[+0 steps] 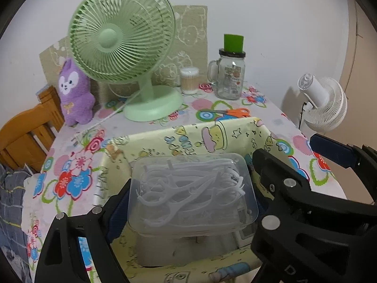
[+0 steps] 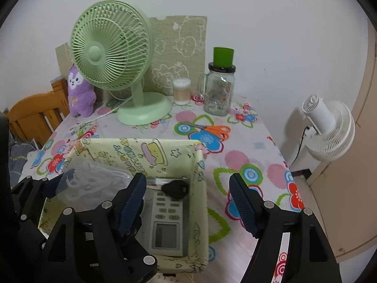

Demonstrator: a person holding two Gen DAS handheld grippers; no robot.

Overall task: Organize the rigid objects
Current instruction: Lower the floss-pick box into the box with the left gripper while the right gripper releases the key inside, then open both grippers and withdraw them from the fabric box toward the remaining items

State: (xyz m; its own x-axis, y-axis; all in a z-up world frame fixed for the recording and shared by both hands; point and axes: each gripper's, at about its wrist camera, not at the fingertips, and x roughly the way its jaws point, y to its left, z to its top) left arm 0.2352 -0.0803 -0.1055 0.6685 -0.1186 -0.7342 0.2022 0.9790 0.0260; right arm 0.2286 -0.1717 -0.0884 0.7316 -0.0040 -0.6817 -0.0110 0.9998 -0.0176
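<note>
The left gripper has its jaws closed on the short ends of a clear plastic box packed with white floss picks, and holds it in the lower centre of the left wrist view, directly over the open fabric basket with the yellow cartoon print. The box's long axis runs across the frame from one jaw to the other, so it lies crosswise to the gripper's forward line; whether its underside already touches anything in the basket cannot be told. In the right wrist view the same box sits at lower left, over the basket's left half, while a grey remote control and a small black object fill the right half, the remote's long axis running toward the camera. The right gripper is wide open and holds nothing, its left finger over the basket, its right finger over the flowered bench. Straight down looks like the way in for the box, and the left gripper is the one placed to do it. Orange-handled scissors lie on the bench beyond the basket's far rim.
</note>
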